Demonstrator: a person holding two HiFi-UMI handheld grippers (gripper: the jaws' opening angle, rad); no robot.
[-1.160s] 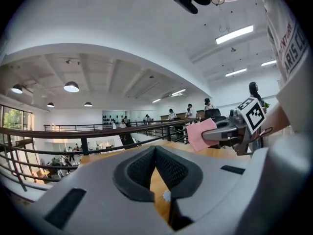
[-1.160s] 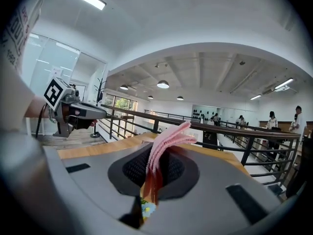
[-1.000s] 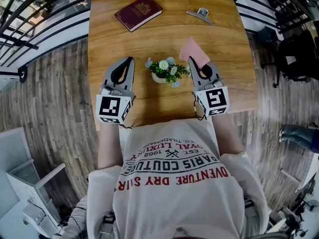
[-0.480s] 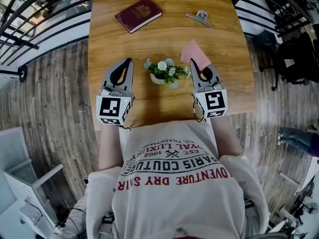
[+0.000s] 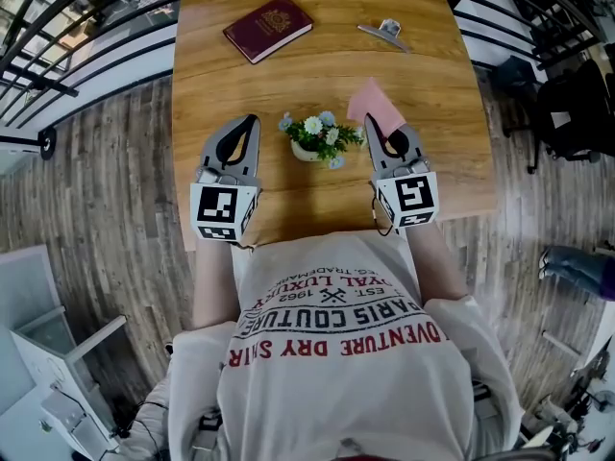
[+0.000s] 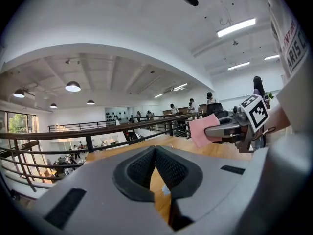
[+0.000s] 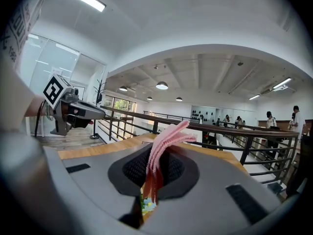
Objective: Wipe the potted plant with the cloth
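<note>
A small potted plant [image 5: 318, 139] with white and pale blue flowers stands on the wooden table [image 5: 307, 75], between my two grippers. My right gripper [image 5: 377, 126] is just right of the plant, shut on a folded pink cloth [image 5: 375, 106] that sticks out past its tips. In the right gripper view the cloth [image 7: 164, 146] rises from between the pads. My left gripper [image 5: 251, 123] hovers left of the plant, shut with nothing in it; its pads [image 6: 167, 168] meet in the left gripper view. From there the cloth [image 6: 201, 129] shows in the other gripper.
A dark red passport booklet [image 5: 268, 26] lies at the far left of the table, a metal clip [image 5: 386, 34] at the far right. Black railings [image 5: 77, 36] flank the table on both sides. A dark chair [image 5: 577, 104] stands to the right.
</note>
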